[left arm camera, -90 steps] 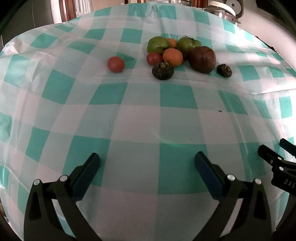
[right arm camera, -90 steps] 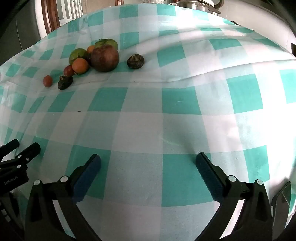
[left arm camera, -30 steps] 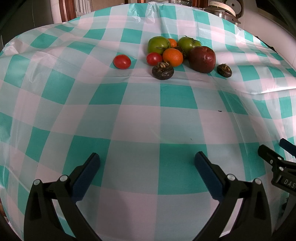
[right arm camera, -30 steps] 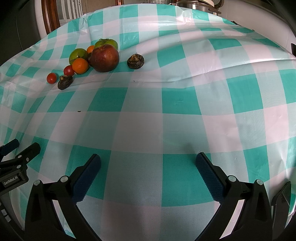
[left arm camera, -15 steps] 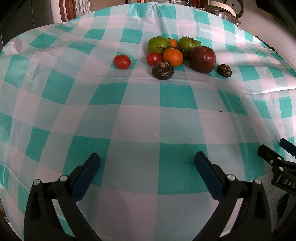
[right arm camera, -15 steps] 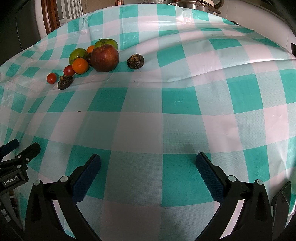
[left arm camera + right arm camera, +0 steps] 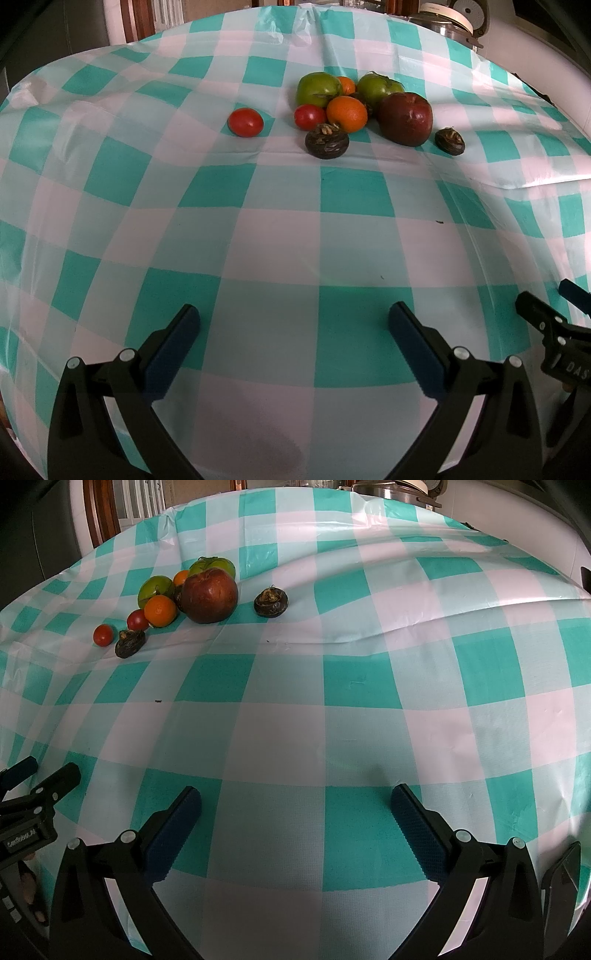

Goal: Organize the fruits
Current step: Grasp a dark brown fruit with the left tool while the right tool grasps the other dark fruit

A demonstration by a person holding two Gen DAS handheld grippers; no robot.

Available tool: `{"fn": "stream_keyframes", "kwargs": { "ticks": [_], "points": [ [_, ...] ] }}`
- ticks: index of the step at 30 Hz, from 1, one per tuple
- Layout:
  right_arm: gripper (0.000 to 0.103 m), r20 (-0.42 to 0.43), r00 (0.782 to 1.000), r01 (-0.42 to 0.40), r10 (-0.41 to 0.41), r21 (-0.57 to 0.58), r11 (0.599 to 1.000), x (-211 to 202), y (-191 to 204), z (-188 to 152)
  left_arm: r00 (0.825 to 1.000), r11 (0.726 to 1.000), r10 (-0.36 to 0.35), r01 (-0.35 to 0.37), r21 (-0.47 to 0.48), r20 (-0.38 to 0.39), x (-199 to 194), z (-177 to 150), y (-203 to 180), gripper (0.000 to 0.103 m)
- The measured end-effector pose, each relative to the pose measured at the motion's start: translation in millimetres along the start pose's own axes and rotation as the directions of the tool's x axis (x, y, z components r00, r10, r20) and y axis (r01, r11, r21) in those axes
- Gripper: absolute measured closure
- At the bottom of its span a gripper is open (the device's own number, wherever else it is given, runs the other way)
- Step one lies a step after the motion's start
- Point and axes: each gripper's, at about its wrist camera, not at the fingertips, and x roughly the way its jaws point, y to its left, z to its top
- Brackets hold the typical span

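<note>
A cluster of fruit lies far across the checked tablecloth (image 7: 280,240): a dark red apple (image 7: 405,119), an orange (image 7: 347,113), two green tomatoes (image 7: 317,88), a small red tomato (image 7: 309,116) and two dark shrivelled fruits (image 7: 327,141). One red tomato (image 7: 245,122) sits apart to the left. In the right wrist view the apple (image 7: 209,595) and a dark fruit (image 7: 271,602) show at upper left. My left gripper (image 7: 293,321) is open and empty over the near cloth. My right gripper (image 7: 295,801) is likewise open and empty.
A metal cooker with a white lid (image 7: 448,20) stands beyond the table's far right edge. Wooden chair backs (image 7: 99,513) rise behind the far left edge. The cloth has raised creases (image 7: 406,631) across the middle. A dark phone-like slab (image 7: 559,893) lies at the near right.
The picture brightened between three seconds and one second ago. The fruit and both grippers hold the same places.
</note>
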Motion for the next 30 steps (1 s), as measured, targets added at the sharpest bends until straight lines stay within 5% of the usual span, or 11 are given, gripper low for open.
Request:
{"fn": "stream_keyframes", "kwargs": {
  "ticks": [7, 15, 21, 23, 28, 30],
  "points": [
    [0.004, -0.006, 1.000, -0.030, 0.030, 0.015, 0.999, -4.1, -8.2, -0.6, 0.994, 0.992, -0.105, 0.105, -0.070, 0.015, 5.6, 22.0, 23.6, 0.001],
    [0.004, 0.051, 0.992, -0.119, 0.117, 0.028, 0.992, -10.9, -17.2, 11.0, 0.995, 0.995, -0.094, 0.095, -0.018, 0.042, 51.3, 92.8, -0.9, 0.001],
    [0.012, 0.098, 0.987, -0.126, 0.127, -0.024, 0.992, 1.5, -18.4, 48.6, 0.995, 0.995, -0.093, 0.092, 0.025, 0.033, 81.6, 125.3, -20.4, 0.031],
    [0.015, 0.105, 0.987, -0.122, 0.125, -0.036, 0.992, 10.8, -18.7, 67.2, 0.995, 0.995, -0.093, 0.092, 0.038, 0.039, 83.2, 127.6, -22.6, 0.034],
    [0.029, 0.068, 0.989, -0.123, 0.134, -0.147, 0.981, 53.7, 0.3, 119.6, 0.995, 0.996, -0.090, 0.089, 0.019, 0.052, 82.8, 128.9, -18.2, 0.059],
    [0.031, 0.036, 0.992, -0.114, 0.122, -0.182, 0.977, 72.4, 8.5, 132.3, 0.991, 0.993, -0.117, 0.117, -0.006, 0.058, 82.6, 129.1, -12.7, 0.061]
  ]
}}
